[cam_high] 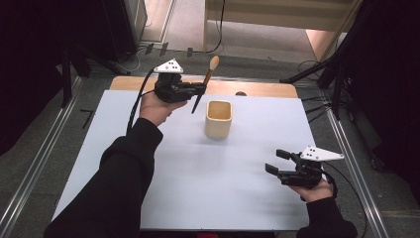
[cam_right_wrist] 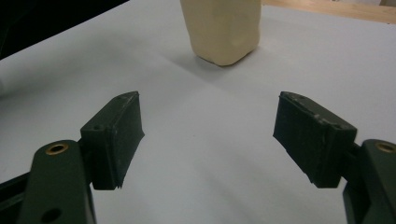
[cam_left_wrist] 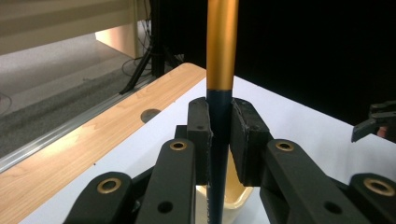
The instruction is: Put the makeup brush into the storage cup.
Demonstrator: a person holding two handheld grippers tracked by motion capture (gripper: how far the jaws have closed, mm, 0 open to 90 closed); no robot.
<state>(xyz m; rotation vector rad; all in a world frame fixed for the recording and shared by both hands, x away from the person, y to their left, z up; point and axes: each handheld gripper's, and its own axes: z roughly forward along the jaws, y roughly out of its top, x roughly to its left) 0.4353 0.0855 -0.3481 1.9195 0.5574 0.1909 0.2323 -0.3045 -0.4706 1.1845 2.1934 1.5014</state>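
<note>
A makeup brush with a dark handle, gold ferrule and tan bristle tip is held in the air, tilted, by my left gripper, which is shut on its handle. It hangs just left of and behind a cream square cup, whose rim shows below the jaws. My right gripper rests open near the table's front right, nothing between its pads, facing the cup.
A white sheet covers a wooden table whose back edge stays bare, with a round hole. Metal rails run along both sides. Dark stands and cables lie beyond the table.
</note>
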